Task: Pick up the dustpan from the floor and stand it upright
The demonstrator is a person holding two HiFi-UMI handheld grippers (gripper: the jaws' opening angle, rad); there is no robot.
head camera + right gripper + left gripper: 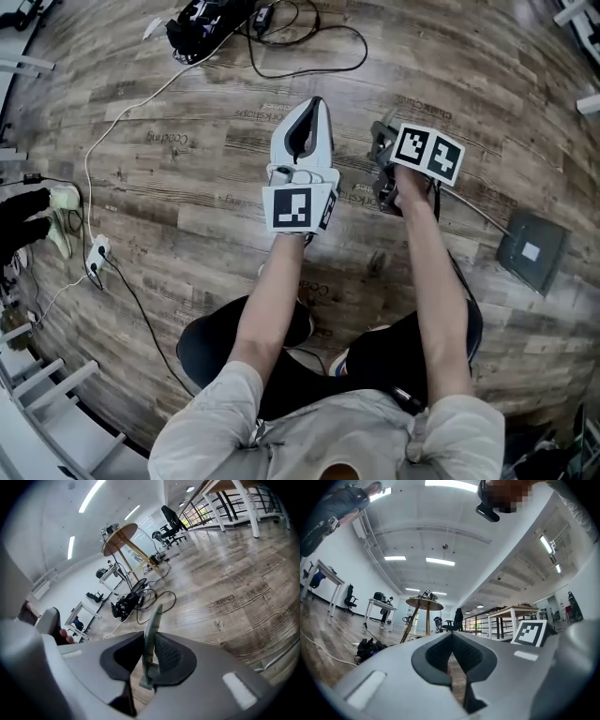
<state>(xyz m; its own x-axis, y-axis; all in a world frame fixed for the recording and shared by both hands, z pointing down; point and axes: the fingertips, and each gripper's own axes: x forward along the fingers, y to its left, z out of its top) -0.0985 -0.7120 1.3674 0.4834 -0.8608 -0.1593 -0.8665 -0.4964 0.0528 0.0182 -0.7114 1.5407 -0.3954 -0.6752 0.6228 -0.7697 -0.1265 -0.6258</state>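
Standing on a wood-plank floor (169, 197), a person holds two grippers out in front, side by side in the head view. The right gripper (152, 648) is clamped on the thin grey-green handle (151, 630) of the dustpan (531, 251). The handle stands edge-on between the dark pads, which press on it from both sides. In the head view the handle slants away from that grip, down and to the right, to the dustpan's flat grey body. That body lies low at the right of the picture, over the boards and well apart from the person. Whether it touches the floor cannot be told. The side of the dustpan facing the head camera is plain grey with one small pale square patch on it.

The left gripper (307, 112) points away from the person, just beside the right one and apart from the dustpan. Its white fingers meet at the tips and hold nothing.

At the top of the head view a dark heap of gear (202, 28) lies on the boards with a looped black cable (319, 58). A white cable (112, 122) runs from there to a plug block (97, 251) at the left. In both gripper views a round wooden table (424, 604) stands farther off in the room.
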